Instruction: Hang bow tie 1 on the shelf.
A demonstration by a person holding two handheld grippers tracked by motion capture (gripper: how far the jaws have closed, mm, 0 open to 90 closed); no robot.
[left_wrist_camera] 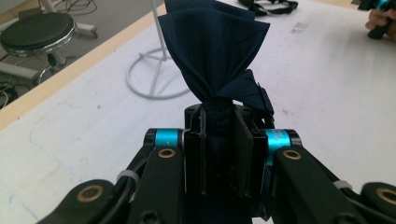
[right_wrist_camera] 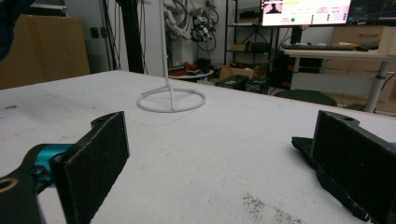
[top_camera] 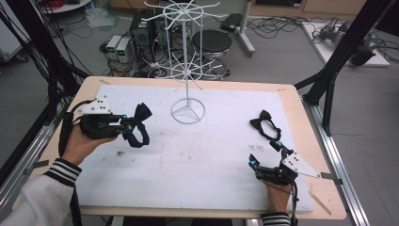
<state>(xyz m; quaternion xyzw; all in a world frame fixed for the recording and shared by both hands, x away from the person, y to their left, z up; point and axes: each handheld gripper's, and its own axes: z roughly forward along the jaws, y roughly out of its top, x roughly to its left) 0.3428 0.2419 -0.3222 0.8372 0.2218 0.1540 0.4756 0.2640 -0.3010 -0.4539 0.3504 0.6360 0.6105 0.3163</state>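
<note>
tongs [left_wrist_camera: 219,154] clamp a dark blue bow tie [left_wrist_camera: 215,51] above the white table [left_wrist_camera: 93,135].

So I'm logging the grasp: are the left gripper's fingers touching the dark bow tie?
Touching. In the left gripper view the fingers are clamped on the knot of the bow tie, no gap on either side.
</note>
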